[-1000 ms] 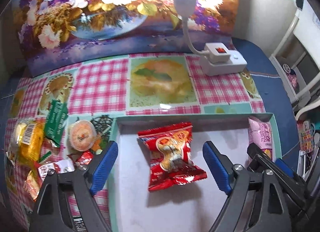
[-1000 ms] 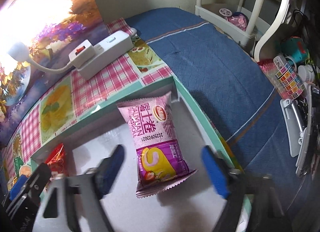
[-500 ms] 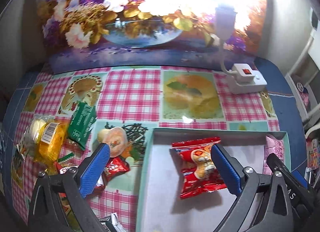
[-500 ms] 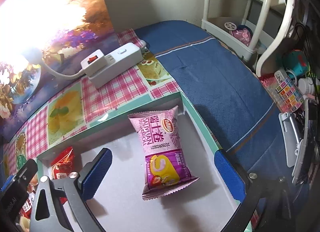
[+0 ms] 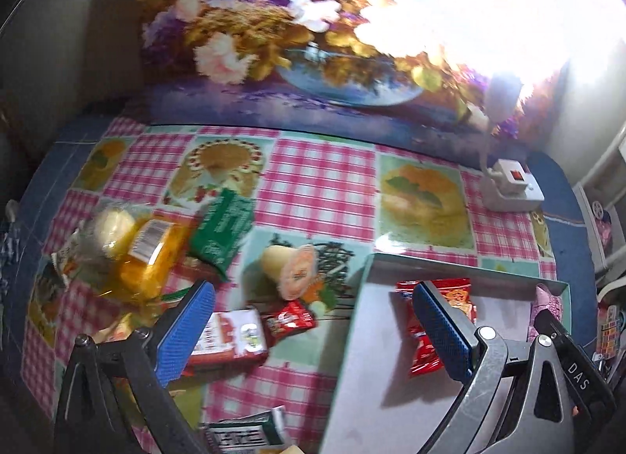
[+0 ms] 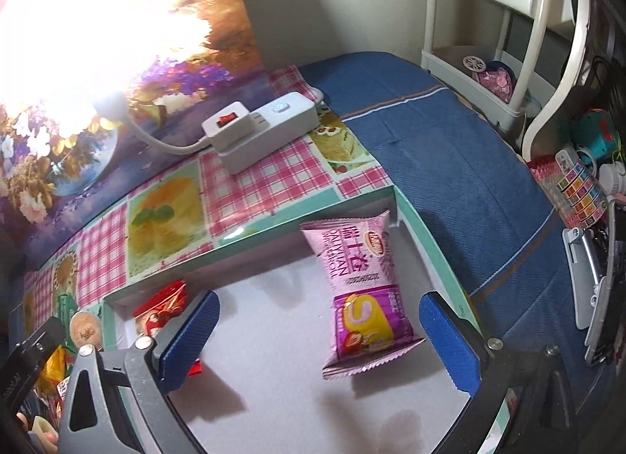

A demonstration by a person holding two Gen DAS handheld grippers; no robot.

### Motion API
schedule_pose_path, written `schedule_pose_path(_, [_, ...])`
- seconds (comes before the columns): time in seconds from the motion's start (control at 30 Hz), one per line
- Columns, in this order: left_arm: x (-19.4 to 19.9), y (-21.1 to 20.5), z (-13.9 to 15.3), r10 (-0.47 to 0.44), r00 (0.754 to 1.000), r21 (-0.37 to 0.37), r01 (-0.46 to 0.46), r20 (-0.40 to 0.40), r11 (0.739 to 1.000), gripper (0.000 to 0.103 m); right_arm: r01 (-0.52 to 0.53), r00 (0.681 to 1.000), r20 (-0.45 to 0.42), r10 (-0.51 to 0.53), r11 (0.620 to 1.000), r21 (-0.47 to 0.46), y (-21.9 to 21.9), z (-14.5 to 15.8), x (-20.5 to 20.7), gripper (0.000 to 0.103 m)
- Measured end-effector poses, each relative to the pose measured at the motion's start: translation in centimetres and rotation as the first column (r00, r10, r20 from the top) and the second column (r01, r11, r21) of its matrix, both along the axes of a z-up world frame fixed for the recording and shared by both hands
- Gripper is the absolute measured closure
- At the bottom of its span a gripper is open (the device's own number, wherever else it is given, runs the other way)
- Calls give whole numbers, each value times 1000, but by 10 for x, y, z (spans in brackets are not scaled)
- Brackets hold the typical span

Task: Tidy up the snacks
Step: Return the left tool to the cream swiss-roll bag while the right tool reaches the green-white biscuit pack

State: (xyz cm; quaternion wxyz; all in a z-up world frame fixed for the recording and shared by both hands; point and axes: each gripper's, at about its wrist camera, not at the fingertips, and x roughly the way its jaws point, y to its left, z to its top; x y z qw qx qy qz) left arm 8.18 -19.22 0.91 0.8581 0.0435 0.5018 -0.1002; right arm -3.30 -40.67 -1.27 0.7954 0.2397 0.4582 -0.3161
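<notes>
Both tools, L [image 5: 313, 332] & R [image 6: 319, 332], jaws wide apart, empty; pink pack [image 6: 362, 291] by tray's [image 6: 250, 233] right rim, tray mid bare.

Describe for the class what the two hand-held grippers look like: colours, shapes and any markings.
Each hand-held gripper, left and right, has two grey metal fingers shaped like open triangular frames, joined by round silver rivets. Each finger ends in a flat blue ribbed pad. In the left view, the other gripper's black body shows white lettering, "DAS". No cables or sleeves show.
</notes>
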Motion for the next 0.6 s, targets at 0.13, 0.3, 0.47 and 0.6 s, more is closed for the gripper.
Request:
schedule_pose_path(0.13, [-5,24,8,34,999,-10,-34,10,999,2,-31,999,16,31,1000,2,13,5,-1,0])
schedule_pose_path(0.3, [-12,56,17,69,997,17,-70,35,997,2,-83,996,18,83,996,20,37,6,-2,0])
schedule_pose_path(0.47, [-20,102,20,151,988,59,-153,40,986,2,-143,990,18,142,989,42,75,5,-5,0])
schedule_pose_path(0.6, [-26,132,17,200,980,90,-201,20,976,2,-227,974,35,225,973,48,111,4,-4,0])
